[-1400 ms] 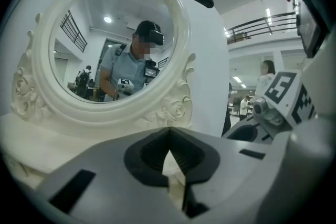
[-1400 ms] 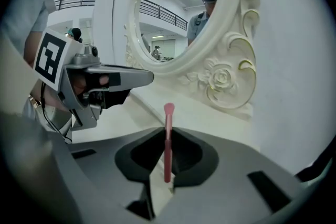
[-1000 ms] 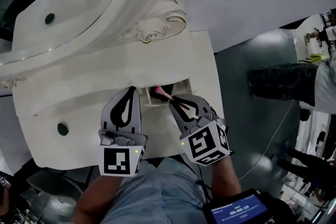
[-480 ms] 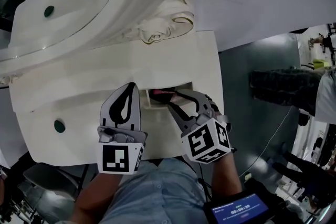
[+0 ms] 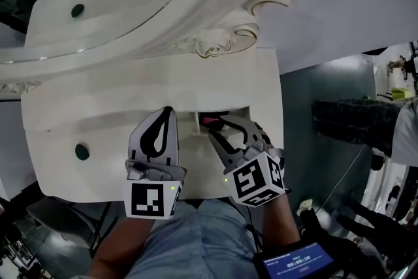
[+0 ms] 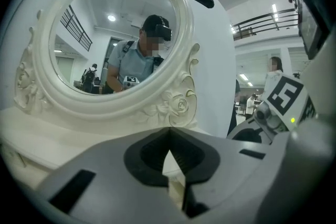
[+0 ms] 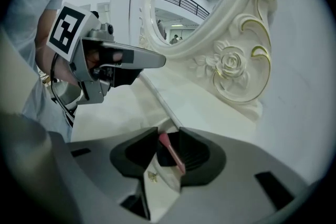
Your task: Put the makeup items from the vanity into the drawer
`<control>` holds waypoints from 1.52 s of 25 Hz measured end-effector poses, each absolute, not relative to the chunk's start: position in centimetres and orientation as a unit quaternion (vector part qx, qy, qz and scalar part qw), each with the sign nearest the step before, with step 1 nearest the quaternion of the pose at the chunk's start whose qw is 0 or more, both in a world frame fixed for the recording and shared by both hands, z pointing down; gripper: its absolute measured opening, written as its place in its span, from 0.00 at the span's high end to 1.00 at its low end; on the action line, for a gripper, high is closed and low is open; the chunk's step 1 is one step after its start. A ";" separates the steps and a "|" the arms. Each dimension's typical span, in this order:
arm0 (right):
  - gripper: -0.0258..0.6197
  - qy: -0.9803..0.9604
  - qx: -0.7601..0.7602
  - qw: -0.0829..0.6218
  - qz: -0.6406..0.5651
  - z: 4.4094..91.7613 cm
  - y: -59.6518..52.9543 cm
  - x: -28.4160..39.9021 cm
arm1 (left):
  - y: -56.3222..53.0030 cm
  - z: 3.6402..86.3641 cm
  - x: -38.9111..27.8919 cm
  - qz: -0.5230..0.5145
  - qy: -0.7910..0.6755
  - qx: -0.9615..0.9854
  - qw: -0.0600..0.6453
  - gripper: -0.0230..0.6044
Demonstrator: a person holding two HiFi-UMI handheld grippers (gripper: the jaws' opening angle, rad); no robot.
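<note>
Inspecting the white desk [image 5: 98, 127] finds both grippers at its near edge, one on either side of a small open drawer [image 5: 197, 125].

Left gripper [image 5: 168, 111]: it lies low over the desk top, just left of the drawer. Its jaws are closed tip to tip with nothing between them. The left gripper view confirms this [image 6: 168, 132], the tips meeting in front of the mirror [image 6: 105, 34].

Right gripper [image 5: 219, 124]: it is tilted down over the drawer opening. Its jaws stand partly apart, having just been opening. A pink stick [image 5: 209, 120] stands between them, and the right gripper view shows it slanting [image 7: 172, 152] beside the right-hand jaw. The left-hand jaw is clear of it, so it is not pinched from both sides. I could not tell whether it touches the right-hand pad.

The lower end of the pink stick runs down into the drawer. The drawer's pale inside [image 7: 157, 178] shows through the gap between the jaws and carries a small gold mark. What kind of makeup item the stick is could not be established.

The mirror has an ornate frame with a carved rose [image 5: 219, 46] and rises at the far side of the desk. A dark green knob [image 5: 81, 152] sits on the desk, well left of the left gripper.
</note>
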State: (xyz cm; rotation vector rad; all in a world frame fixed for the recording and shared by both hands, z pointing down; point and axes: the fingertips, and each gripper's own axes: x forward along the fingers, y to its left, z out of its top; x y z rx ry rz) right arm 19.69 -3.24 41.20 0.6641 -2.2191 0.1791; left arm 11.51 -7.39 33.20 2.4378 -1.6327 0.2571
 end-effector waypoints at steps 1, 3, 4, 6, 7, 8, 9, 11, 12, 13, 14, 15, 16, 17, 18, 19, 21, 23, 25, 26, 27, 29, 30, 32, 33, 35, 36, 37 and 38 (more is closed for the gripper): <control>0.77 -0.878 0.261 0.395 0.067 40.9 -3.3 19.1 | -7.2 32.9 10.9 0.085 -0.557 0.820 0.097 0.96; 0.77 -0.882 0.256 0.392 0.059 40.5 -3.4 17.6 | -6.8 32.5 9.5 0.074 -0.575 0.808 0.109 0.96; 0.77 -0.884 0.252 0.390 0.055 40.3 -3.4 16.8 | -6.5 32.3 8.7 0.065 -0.586 0.798 0.122 0.96; 0.77 -0.891 0.241 0.382 0.049 39.8 -3.3 14.8 | -5.9 31.9 6.8 0.051 -0.607 0.782 0.135 0.96; 0.77 -0.895 0.234 0.376 0.046 39.5 -3.2 13.7 | -5.5 31.8 5.8 0.048 -0.617 0.774 0.134 0.96; 0.77 -0.900 0.225 0.370 0.043 39.3 -3.1 12.5 | -5.1 31.6 4.7 0.044 -0.628 0.766 0.132 0.96; 0.77 -0.905 0.214 0.365 0.038 39.1 -3.0 11.2 | -4.7 31.4 3.4 0.041 -0.641 0.755 0.130 0.96; 0.78 -0.913 0.192 0.357 0.029 38.8 -2.7 8.5 | -3.6 31.1 0.8 0.036 -0.667 0.733 0.128 0.96; 0.78 -0.917 0.183 0.354 0.025 38.7 -2.4 7.1 | -3.0 31.0 -0.5 0.035 -0.678 0.723 0.128 0.96; 0.78 -0.920 0.174 0.351 0.023 38.6 -2.0 5.7 | -2.4 30.8 -1.9 0.033 -0.687 0.715 0.127 0.96; 0.78 -0.923 0.166 0.347 0.021 38.5 -1.7 4.2 | -1.8 30.7 -3.2 0.031 -0.696 0.706 0.127 0.96; 0.78 -0.926 0.157 0.343 0.019 38.4 -1.2 2.8 | -1.1 30.6 -4.5 0.030 -0.706 0.697 0.125 0.96; 0.78 -0.929 0.146 0.339 0.017 38.3 -0.8 1.4 | -0.4 30.5 -5.8 0.028 -0.716 0.686 0.124 0.96; 0.78 -0.932 0.136 0.335 0.016 38.3 -0.4 0.0 | 0.3 30.4 -7.0 0.027 -0.726 0.676 0.123 0.96; 0.78 -0.935 0.128 0.332 0.016 38.3 0.1 -1.3 | 1.0 30.3 -8.2 0.025 -0.735 0.666 0.122 0.96; 0.78 -0.936 0.120 0.329 0.019 38.4 0.7 -2.7 | 1.8 30.1 -9.4 0.024 -0.743 0.657 0.122 0.96; 0.78 -0.939 0.105 0.327 0.031 38.8 1.8 -5.1 | 3.2 30.0 -11.9 0.022 -0.760 0.638 0.123 0.96; 0.78 -0.939 0.092 0.328 0.043 39.2 2.5 -7.4 | 4.7 30.0 -14.2 0.021 -0.775 0.619 0.127 0.96; 0.78 -0.938 0.089 0.331 0.050 39.8 3.0 -9.4 | 6.0 30.3 -16.2 0.023 -0.785 0.605 0.132 0.96; 0.78 -0.937 0.088 0.333 0.051 40.0 3.2 -10.3 | 6.6 30.6 -17.2 0.025 -0.788 0.600 0.135 0.96; 0.78 -0.936 0.086 0.336 0.052 40.3 3.4 -11.3 | 7.2 30.9 -18.1 0.026 -0.791 0.595 0.139 0.96; 0.78 -0.934 0.081 0.342 0.056 41.1 3.8 -13.1 | 8.1 31.5 -19.8 0.028 -0.797 0.584 0.149 0.96; 0.78 -0.933 0.078 0.347 0.062 41.5 4.0 -13.8 | 8.6 31.8 -20.6 0.029 -0.800 0.578 0.157 0.96; 0.78 -0.929 0.075 0.354 0.077 42.5 4.3 -15.2 | 9.3 32.5 -22.1 0.033 -0.804 0.570 0.168 0.96; 0.78 -0.927 0.074 0.358 0.082 43.1 4.5 -15.8 | 9.6 32.9 -22.9 0.039 -0.804 0.569 0.169 0.96; 0.78 -0.924 0.073 0.365 0.090 44.1 4.6 -17.0 | 10.0 33.7 -24.4 0.054 -0.803 0.570 0.166 0.96; 0.78 -0.922 0.074 0.368 0.094 44.6 4.6 -17.4 | 10.1 34.1 -25.0 0.058 -0.803 0.568 0.169 0.96; 0.78 -0.920 0.074 0.372 0.097 45.0 4.7 -17.8 | 10.3 34.4 -25.5 0.061 -0.803 0.567 0.172 0.96; 0.78 -0.918 0.074 0.376 0.100 45.4 4.8 -18.1 | 10.5 34.7 -26.0 0.066 -0.803 0.567 0.172 0.96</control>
